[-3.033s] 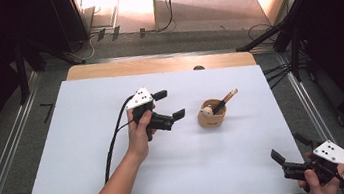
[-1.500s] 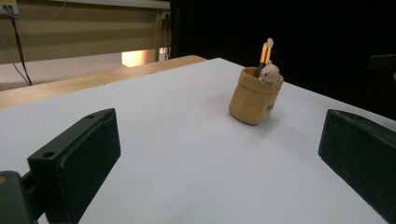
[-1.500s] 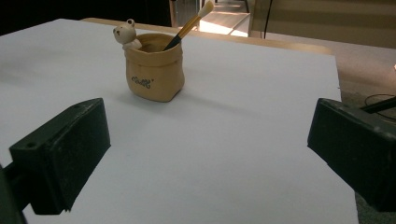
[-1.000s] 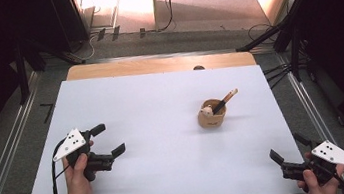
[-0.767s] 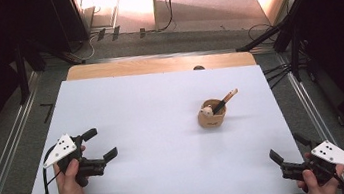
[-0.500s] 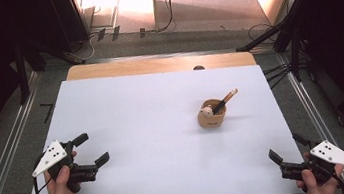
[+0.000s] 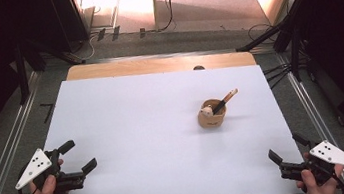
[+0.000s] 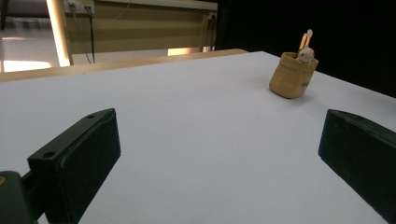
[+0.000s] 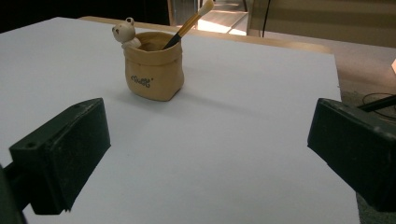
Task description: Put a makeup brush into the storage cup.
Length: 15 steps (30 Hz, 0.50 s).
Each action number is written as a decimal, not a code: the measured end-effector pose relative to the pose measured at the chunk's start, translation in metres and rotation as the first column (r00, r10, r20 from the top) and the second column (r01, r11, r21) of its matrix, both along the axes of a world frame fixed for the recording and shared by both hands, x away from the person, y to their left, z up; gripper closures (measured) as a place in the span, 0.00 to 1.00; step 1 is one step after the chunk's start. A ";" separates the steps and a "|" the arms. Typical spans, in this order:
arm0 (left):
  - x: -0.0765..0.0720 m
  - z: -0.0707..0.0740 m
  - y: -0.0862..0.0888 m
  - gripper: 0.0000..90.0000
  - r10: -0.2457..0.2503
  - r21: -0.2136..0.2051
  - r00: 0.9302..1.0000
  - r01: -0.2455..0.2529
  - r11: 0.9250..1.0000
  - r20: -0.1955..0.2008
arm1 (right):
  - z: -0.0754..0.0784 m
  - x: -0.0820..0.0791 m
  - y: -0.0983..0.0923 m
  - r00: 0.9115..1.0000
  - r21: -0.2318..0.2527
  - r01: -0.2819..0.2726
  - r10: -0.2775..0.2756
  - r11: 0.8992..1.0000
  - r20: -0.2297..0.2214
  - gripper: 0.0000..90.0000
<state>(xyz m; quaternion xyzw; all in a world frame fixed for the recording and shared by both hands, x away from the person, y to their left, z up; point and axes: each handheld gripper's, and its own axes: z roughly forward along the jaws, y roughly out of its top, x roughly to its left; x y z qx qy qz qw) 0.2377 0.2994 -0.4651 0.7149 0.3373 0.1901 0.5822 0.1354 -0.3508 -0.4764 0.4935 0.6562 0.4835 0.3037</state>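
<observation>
Hiding brush [image 7: 225,101] tip, pot [image 7: 212,117]; both hand-held grippers [image 7: 78,156] [image 7: 286,148] wide open, empty.

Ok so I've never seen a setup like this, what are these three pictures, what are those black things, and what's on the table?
A person sits at a white table, holding a hand tool with two black jaws in each hand. The high view looks down from above: the left gripper is at the near left corner, the right gripper at the near right. The other two pictures come from cameras riding on each gripper, looking out between its own jaws. Both grippers are open and hold nothing. On the table stands a small tan pot with a bear figure on its rim and a brush leaning inside.
</observation>
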 end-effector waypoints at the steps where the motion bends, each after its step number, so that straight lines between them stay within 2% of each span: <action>1: -0.001 -0.001 0.002 0.00 0.003 0.001 1.000 -0.003 1.000 0.000 | 0.000 0.000 0.000 1.000 0.001 0.000 0.000 1.000 0.000 0.00; 9: -0.009 -0.001 0.017 0.00 0.043 -0.008 0.999 -0.043 0.999 0.002 | 0.000 0.000 0.001 1.000 -0.002 0.002 -0.002 1.000 0.000 0.00; 15: -0.015 -0.001 0.022 0.00 0.053 -0.007 0.999 -0.053 0.999 0.007 | 0.000 0.000 0.001 1.000 -0.002 0.001 -0.001 1.000 -0.001 0.00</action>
